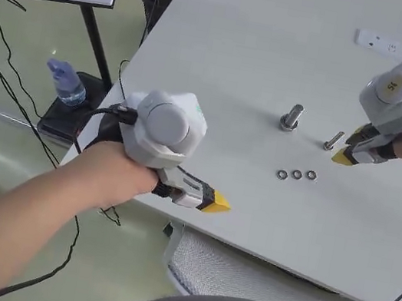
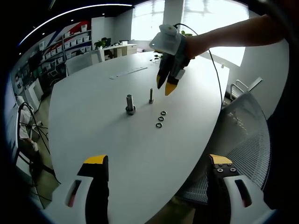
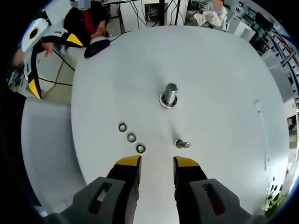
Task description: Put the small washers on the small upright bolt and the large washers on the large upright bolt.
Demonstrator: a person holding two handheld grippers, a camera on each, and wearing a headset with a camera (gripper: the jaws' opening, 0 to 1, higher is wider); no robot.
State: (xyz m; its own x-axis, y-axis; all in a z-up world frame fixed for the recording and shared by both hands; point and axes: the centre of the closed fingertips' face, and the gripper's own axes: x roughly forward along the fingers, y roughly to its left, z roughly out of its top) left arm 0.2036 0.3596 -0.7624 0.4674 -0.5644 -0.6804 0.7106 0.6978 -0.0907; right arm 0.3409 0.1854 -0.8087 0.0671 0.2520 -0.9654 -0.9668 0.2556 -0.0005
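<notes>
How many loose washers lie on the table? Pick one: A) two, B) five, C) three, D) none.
C: three washers lie in a short row on the white table, close to the small bolt.

Soft, even daylight fills all three views. It leaves the white worktop (image 1: 228,38) bright and a little washed out in the head view, with only a faint, short shadow beside the large bolt (image 1: 292,117). In the left gripper view the windows (image 2: 205,18) at the far end are blown to pure white, and the person's arm (image 2: 233,32) in front of them reads dark. Both gripper views are sharp in the middle, while straight lines bow strongly toward the edges.
</notes>
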